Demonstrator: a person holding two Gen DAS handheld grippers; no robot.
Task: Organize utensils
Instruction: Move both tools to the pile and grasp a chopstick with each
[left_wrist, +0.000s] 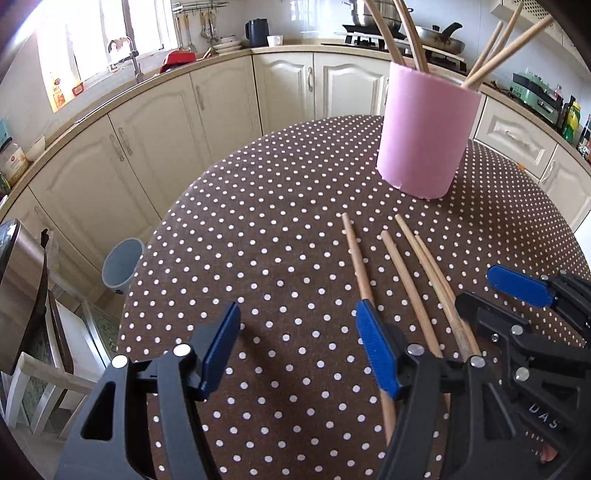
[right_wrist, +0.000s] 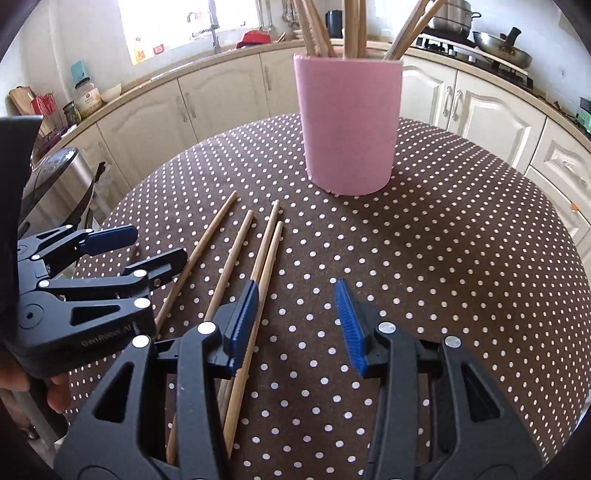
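- Only the left wrist view shows a grey bin (left_wrist: 122, 264) at left.
- Four pale wooden chopsticks (right_wrist: 229, 258) lie loose on the dotted brown worktop (right_wrist: 443, 258), lower centre, near the pink cylindrical holder (right_wrist: 349, 125).
- Left gripper (left_wrist: 295, 347) and right gripper (right_wrist: 295, 321) jaws stand apart, empty.

Four bamboo chopsticks (right_wrist: 236, 254) lie flat near pink holder (right_wrist: 349, 125), upright w/ more chopsticks inside.

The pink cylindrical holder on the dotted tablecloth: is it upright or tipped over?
Upright. The pink cylindrical holder stands on its base on the brown dotted tablecloth, and wooden chopsticks stick up out of its open top.
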